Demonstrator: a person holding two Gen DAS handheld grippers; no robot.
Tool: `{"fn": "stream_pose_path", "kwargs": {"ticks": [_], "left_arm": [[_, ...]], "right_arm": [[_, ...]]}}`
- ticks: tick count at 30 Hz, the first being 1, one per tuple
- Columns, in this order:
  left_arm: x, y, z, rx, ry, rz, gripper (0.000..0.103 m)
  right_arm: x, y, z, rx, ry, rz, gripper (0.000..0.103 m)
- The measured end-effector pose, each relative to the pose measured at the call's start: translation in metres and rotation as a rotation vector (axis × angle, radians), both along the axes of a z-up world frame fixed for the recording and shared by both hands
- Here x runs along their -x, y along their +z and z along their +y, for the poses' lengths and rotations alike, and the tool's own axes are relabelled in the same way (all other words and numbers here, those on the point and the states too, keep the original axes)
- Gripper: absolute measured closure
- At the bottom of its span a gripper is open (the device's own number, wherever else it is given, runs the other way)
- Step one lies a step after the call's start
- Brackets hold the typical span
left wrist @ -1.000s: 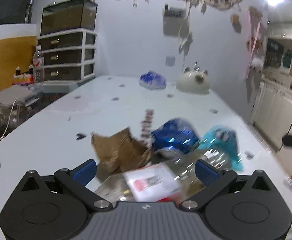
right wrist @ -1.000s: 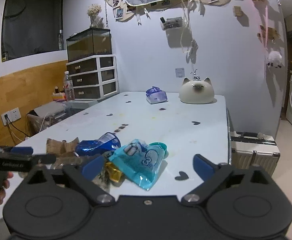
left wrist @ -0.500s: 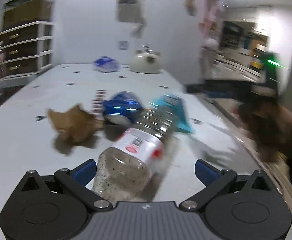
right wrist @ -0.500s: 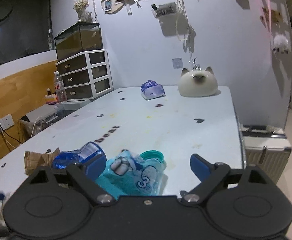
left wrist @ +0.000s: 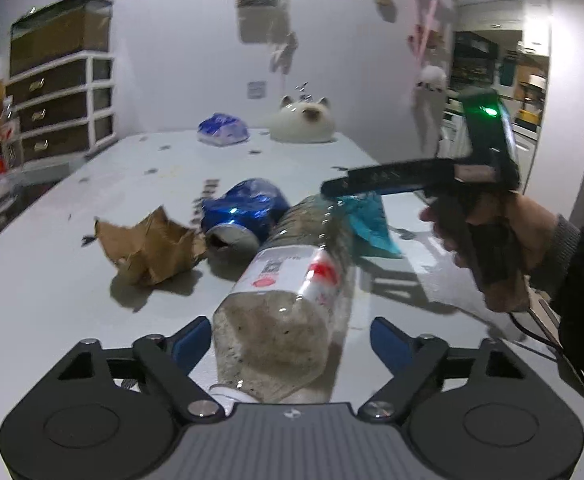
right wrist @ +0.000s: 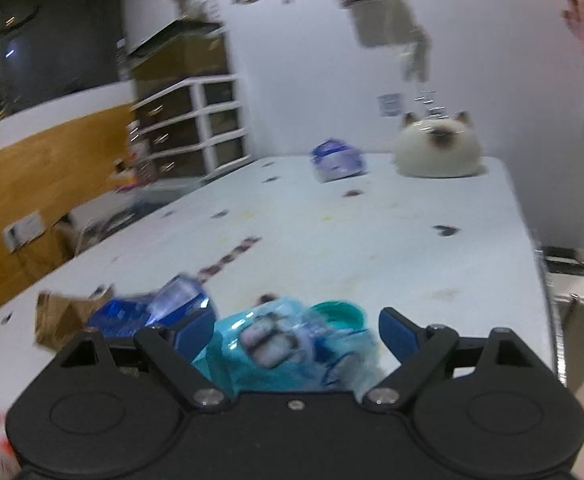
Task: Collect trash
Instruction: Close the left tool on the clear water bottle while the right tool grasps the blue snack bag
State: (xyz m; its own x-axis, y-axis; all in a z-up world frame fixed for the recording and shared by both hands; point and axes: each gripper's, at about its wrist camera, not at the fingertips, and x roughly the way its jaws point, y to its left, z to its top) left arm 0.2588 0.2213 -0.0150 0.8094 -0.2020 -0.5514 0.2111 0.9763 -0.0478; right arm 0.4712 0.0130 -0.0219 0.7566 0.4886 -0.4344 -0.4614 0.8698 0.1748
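Note:
A clear plastic bottle (left wrist: 288, 304) with a white and red label lies on the white table (left wrist: 52, 280), its base between the open fingers of my left gripper (left wrist: 292, 340). Beyond it lie a crushed blue can (left wrist: 244, 212), a torn brown cardboard piece (left wrist: 152, 246) and a teal snack wrapper (left wrist: 366, 220). My right gripper (right wrist: 296, 330) is open, with the teal wrapper (right wrist: 284, 348) and a teal cap (right wrist: 338, 314) between its fingers. The right gripper also shows in the left wrist view (left wrist: 412, 176), held in a hand above the wrapper.
A white cat-shaped ornament (right wrist: 436, 152) and a blue tissue pack (right wrist: 338, 160) sit at the table's far end. A drawer unit (left wrist: 60, 104) with a tank on top stands at the far left. The table's right edge (right wrist: 532, 264) drops to a suitcase.
My left gripper has closed in on the bottle's base. My right gripper has moved forward and down over the teal wrapper. Both stay open.

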Motion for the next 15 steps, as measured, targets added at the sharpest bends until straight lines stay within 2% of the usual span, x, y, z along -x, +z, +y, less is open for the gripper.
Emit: {"fn": "stream_pose_path", "kwargs": {"ticks": [1, 3, 8, 10, 12, 15], "left_arm": [[-0.002, -0.002, 0.002, 0.003, 0.008, 0.011, 0.022], [-0.004, -0.004, 0.003, -0.002, 0.016, 0.024, 0.023], [-0.006, -0.008, 0.0, -0.013, 0.014, 0.041, 0.024], [-0.005, -0.008, -0.001, -0.012, 0.01, 0.037, 0.024], [-0.003, -0.006, -0.003, -0.012, 0.011, 0.027, 0.029], [-0.002, -0.004, -0.003, -0.002, 0.016, 0.021, 0.035]], "right_arm": [[0.003, 0.0, 0.001, 0.016, 0.012, -0.011, 0.022], [0.011, -0.001, 0.003, 0.05, 0.039, -0.027, 0.032], [0.031, -0.008, 0.001, 0.107, 0.111, -0.032, 0.04], [0.037, -0.009, -0.001, 0.115, 0.127, -0.016, 0.055], [0.043, -0.01, -0.002, 0.121, 0.121, 0.005, 0.066], [0.058, -0.009, -0.004, 0.153, 0.118, -0.006, 0.069]]}}
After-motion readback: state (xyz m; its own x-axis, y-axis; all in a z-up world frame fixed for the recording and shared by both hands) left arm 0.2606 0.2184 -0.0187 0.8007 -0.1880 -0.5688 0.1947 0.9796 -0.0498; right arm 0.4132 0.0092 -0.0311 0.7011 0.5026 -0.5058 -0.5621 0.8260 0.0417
